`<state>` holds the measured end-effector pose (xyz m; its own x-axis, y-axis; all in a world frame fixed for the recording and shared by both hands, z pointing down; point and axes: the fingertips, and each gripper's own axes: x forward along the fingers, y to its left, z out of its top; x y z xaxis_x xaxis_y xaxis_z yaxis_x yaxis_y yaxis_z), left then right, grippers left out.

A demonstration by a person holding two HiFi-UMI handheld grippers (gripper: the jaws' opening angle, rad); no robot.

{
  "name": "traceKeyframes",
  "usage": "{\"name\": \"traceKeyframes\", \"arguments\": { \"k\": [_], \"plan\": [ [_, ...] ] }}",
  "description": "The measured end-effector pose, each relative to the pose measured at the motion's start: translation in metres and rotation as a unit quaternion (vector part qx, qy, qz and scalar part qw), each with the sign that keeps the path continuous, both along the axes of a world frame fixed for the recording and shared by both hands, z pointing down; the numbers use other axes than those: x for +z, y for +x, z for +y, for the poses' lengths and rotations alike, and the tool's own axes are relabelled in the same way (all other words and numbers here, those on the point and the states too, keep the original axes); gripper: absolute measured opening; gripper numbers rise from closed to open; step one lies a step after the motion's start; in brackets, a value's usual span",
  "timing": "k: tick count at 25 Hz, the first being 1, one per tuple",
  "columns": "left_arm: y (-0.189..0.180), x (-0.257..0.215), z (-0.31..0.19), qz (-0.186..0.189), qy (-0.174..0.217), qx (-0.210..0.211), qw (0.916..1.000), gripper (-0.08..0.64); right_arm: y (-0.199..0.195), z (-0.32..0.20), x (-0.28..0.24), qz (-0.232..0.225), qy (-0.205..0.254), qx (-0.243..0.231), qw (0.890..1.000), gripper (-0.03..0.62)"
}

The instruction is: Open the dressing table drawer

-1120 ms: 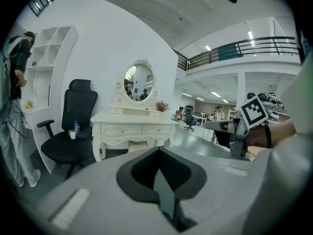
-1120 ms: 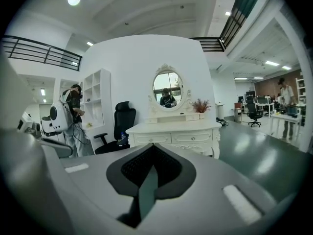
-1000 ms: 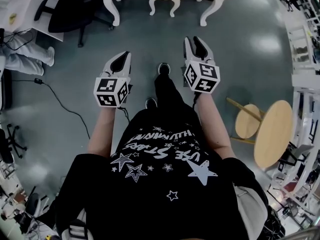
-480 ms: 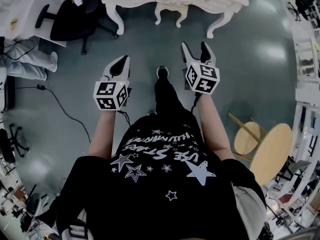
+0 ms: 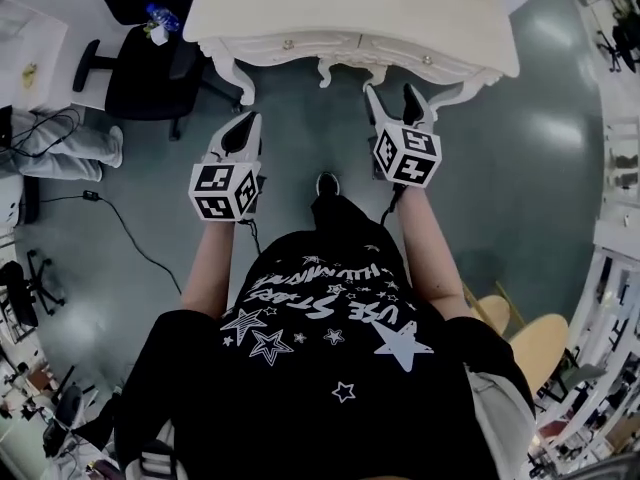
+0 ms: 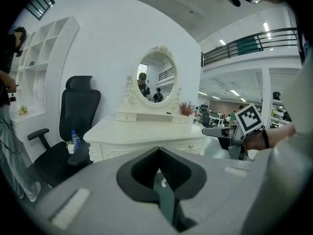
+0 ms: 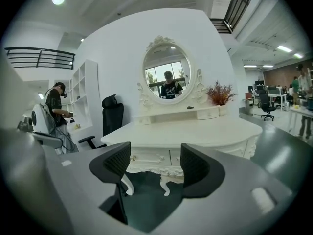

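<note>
Dressing table drawer (image 5: 405,58): shut, at twelve o'clock of the right gripper (image 5: 390,96), near but not touched. Right jaws just been opening, now spread wide, nothing between them. Left gripper (image 5: 243,126) at nine o'clock of the right, jaws together, empty. Likely risk: missing the small knob (image 5: 427,60) and striking the carved front, through closing in too fast. Drawer fronts partly hidden behind the jaws in the right gripper view; which drawer is meant, unclear.

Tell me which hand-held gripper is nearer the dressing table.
Right. The right hand-held gripper, jaws just opened and empty, is almost at the front edge of the dressing table; the left hand-held gripper sits farther back.
</note>
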<state>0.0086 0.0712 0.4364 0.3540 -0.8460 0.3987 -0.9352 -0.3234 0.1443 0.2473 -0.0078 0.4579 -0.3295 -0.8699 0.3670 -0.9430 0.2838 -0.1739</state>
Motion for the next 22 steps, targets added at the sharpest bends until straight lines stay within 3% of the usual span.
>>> {"name": "traceKeyframes", "arguments": {
  "k": [8,16,22],
  "plan": [
    [-0.005,-0.006,-0.094,0.007,0.008,-0.036,0.9993,0.002,-0.017,-0.106,0.0,-0.001,0.001,-0.034,0.999,0.331],
    [-0.028,-0.007,-0.126,-0.005,0.004,-0.07,0.9976,0.002,-0.042,-0.149,0.007,-0.007,-0.014,-0.061,0.998,0.33],
    [-0.07,-0.006,-0.16,-0.003,0.007,-0.084,0.9965,0.002,-0.087,-0.179,0.012,-0.005,-0.02,-0.077,0.997,0.328]
  ]
}}
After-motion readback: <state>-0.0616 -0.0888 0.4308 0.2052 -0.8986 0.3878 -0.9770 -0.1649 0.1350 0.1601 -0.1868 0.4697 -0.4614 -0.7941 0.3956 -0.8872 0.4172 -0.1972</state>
